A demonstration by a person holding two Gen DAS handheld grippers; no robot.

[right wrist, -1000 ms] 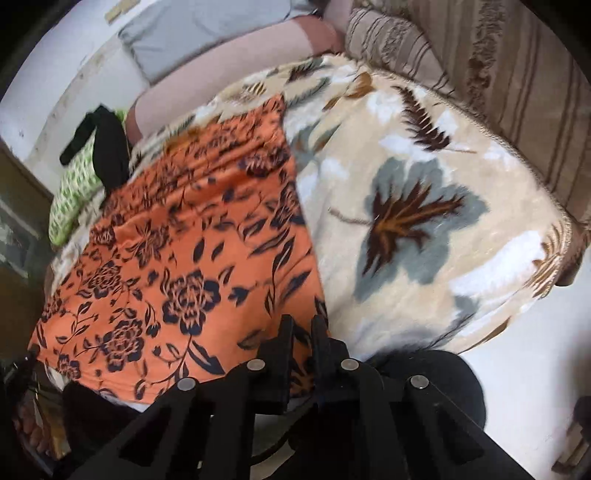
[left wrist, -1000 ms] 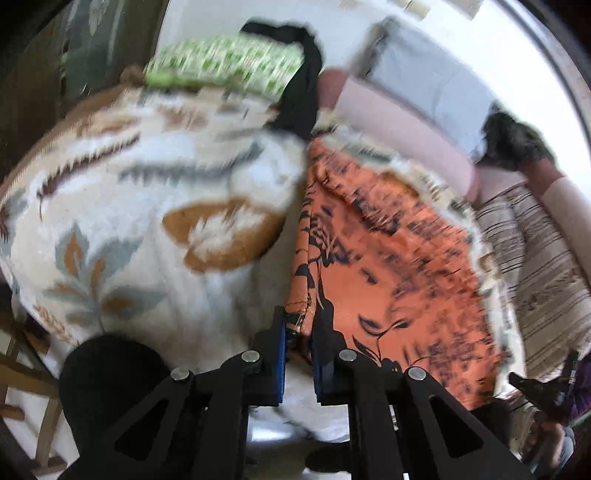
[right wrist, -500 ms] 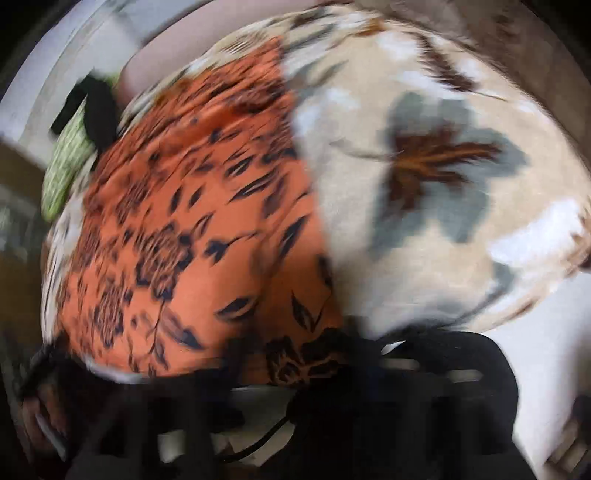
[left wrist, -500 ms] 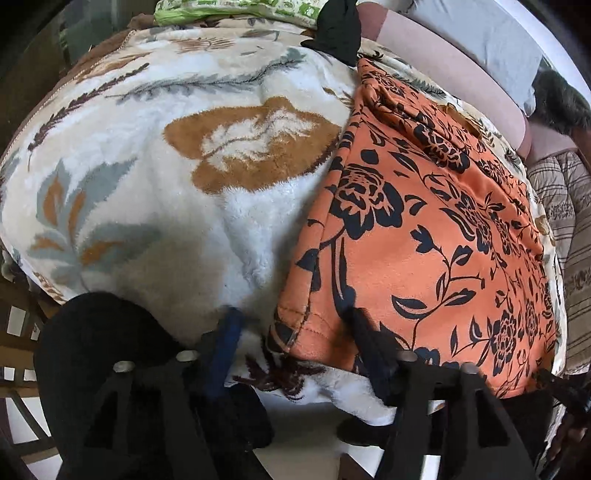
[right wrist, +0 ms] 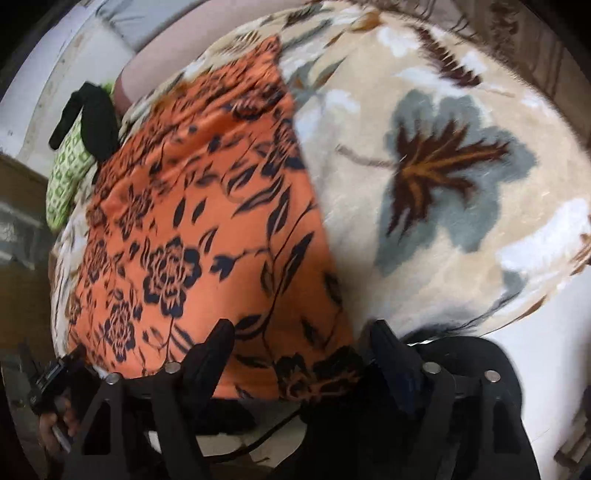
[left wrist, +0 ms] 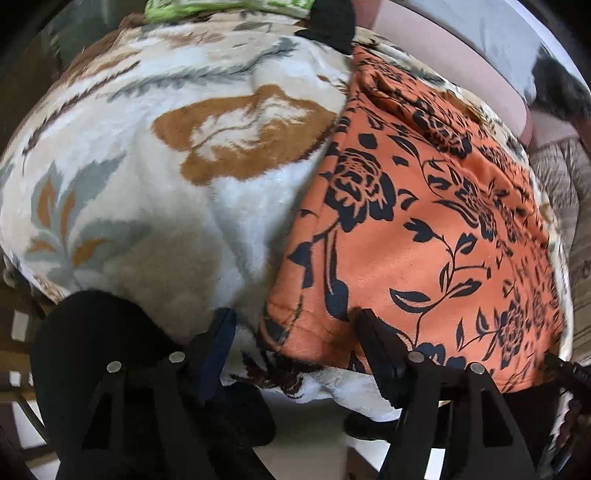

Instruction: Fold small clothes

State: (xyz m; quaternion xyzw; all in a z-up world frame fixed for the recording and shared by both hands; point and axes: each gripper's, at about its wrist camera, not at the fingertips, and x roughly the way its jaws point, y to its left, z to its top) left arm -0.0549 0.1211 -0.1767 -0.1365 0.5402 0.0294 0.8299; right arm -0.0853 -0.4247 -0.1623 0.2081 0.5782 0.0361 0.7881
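One orange garment with black flower print [left wrist: 424, 229] lies spread flat on one plush cream blanket with brown and grey leaf pattern [left wrist: 155, 177], which serves as the landmark; the garment's near hem sits at the blanket's near edge. Two grippers counted. Left gripper [left wrist: 293, 328]: jaws spread wide, nothing held, the garment's near left corner lying between them. Right gripper [right wrist: 301, 341]: jaws likewise wide apart, nothing held, straddling the garment's near right corner [right wrist: 314, 373]. At the blanket's far edge: one black cloth item [left wrist: 328, 22] draped beside one green-and-white patterned fabric [left wrist: 221, 5]. Right wrist view is somewhat motion-blurred.
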